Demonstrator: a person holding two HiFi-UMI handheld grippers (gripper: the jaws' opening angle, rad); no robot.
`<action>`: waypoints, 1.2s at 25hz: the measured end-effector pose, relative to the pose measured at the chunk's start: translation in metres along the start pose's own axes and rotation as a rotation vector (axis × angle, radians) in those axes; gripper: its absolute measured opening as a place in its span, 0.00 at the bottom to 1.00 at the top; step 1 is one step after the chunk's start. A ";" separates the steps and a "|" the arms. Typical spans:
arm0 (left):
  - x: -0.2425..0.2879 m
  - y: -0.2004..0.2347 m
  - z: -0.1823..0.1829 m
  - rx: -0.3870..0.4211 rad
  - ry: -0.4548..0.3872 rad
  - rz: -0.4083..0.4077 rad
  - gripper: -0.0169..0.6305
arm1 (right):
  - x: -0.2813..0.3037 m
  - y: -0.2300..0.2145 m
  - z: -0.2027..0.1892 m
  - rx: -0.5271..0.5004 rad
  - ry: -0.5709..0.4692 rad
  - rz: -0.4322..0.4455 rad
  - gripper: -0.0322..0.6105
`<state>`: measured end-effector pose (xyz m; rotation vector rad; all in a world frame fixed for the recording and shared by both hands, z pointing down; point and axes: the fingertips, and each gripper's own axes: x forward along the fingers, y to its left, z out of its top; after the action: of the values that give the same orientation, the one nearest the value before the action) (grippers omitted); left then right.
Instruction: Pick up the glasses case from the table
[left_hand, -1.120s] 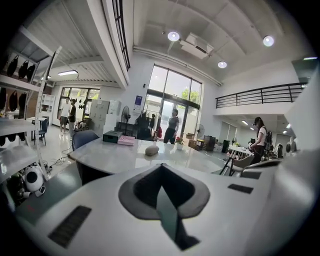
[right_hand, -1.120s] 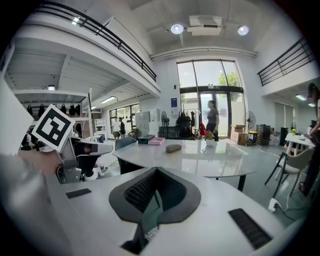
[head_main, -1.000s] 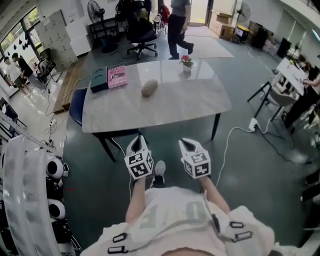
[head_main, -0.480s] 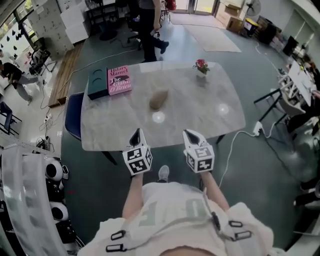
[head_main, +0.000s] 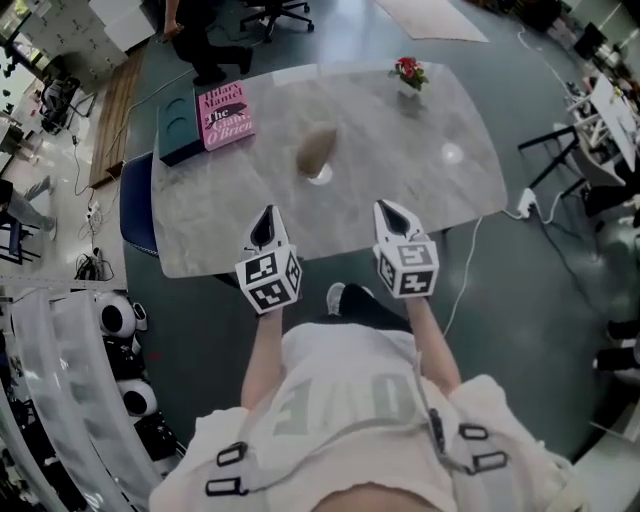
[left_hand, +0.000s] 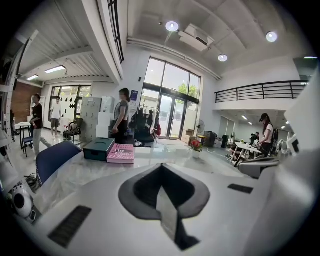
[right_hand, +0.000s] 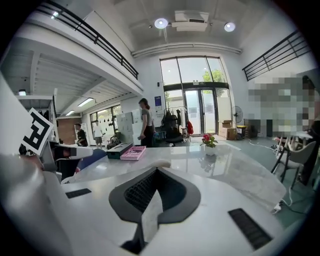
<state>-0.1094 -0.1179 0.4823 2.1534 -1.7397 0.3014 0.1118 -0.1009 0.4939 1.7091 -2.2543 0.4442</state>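
Note:
The glasses case (head_main: 316, 150) is a tan oval lying on the marble table (head_main: 420, 180), near the middle. Both grippers hover over the table's near edge, pointing toward it, well short of it. My left gripper (head_main: 265, 217) sits left of and below the case, jaws shut to a point with nothing in them. At the same depth, my right gripper (head_main: 389, 209) sits to the case's right, shut and empty. In the right gripper view a pale rounded edge of the case (right_hand: 159, 163) peeks over the jaw tips (right_hand: 155, 171). The left gripper (left_hand: 160, 167) hides it in its own view.
A pink book (head_main: 225, 115) and a dark green box (head_main: 178, 128) lie at the table's far left. A small flower vase (head_main: 408, 72) stands at the far right. A blue chair (head_main: 135, 200) sits by the left edge. A person (head_main: 200, 40) stands beyond.
The table has come much closer in the head view. Both grippers moved forward from over the floor to above the table's near edge, still shut and empty.

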 end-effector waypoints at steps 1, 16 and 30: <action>0.002 0.000 0.000 0.002 0.001 -0.003 0.03 | 0.001 -0.005 -0.002 0.010 0.005 -0.006 0.05; 0.049 0.002 0.024 0.035 -0.022 0.012 0.03 | 0.046 -0.030 0.014 0.019 0.030 0.010 0.05; 0.097 0.026 0.043 0.014 -0.022 0.084 0.03 | 0.092 -0.046 0.033 -0.002 0.036 0.045 0.05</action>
<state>-0.1154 -0.2273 0.4832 2.1043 -1.8488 0.3138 0.1312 -0.2068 0.5035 1.6394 -2.2707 0.4788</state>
